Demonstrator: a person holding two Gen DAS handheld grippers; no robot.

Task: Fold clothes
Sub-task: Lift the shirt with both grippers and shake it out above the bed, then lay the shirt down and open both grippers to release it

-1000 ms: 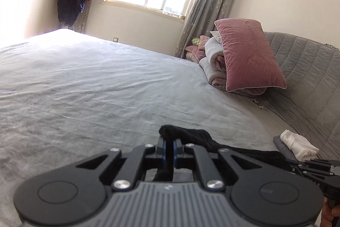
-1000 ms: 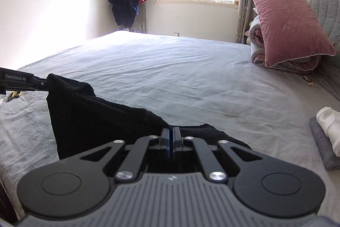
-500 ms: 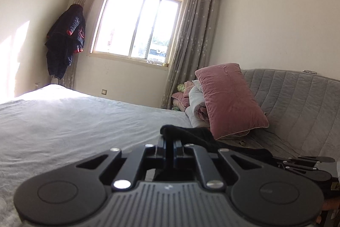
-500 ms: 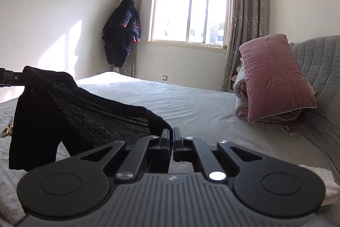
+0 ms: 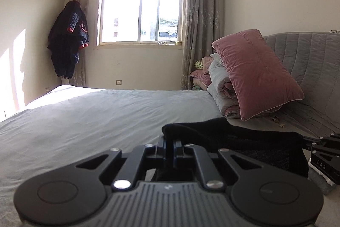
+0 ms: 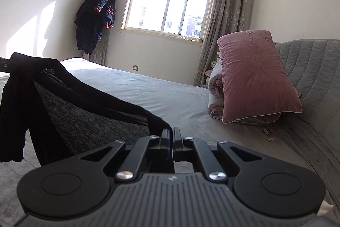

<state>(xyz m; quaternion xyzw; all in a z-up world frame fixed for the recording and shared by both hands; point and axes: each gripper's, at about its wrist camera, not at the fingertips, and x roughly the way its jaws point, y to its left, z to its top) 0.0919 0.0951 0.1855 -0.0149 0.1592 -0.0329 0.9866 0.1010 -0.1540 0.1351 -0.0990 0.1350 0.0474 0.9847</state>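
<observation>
- Cloth is the worry: the black garment point(image 6: 70, 107) hangs in the air over the gray bed point(image 6: 161, 97), stretched from 6 o'clock out to 9 o'clock in the right view.
- The left gripper point(image 5: 169, 143) pinches one corner tight.
- The right gripper point(image 6: 171, 135) pinches the other.
- Pulling them too far apart could yank a corner loose.
- The loose sleeve could land bunched up.

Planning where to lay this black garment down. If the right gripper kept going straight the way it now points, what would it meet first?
Probably the grey bed sheet. The right gripper, shut on the black garment, points slightly downward over open bed, left of the pink pillow. Depth is uncertain.
</observation>
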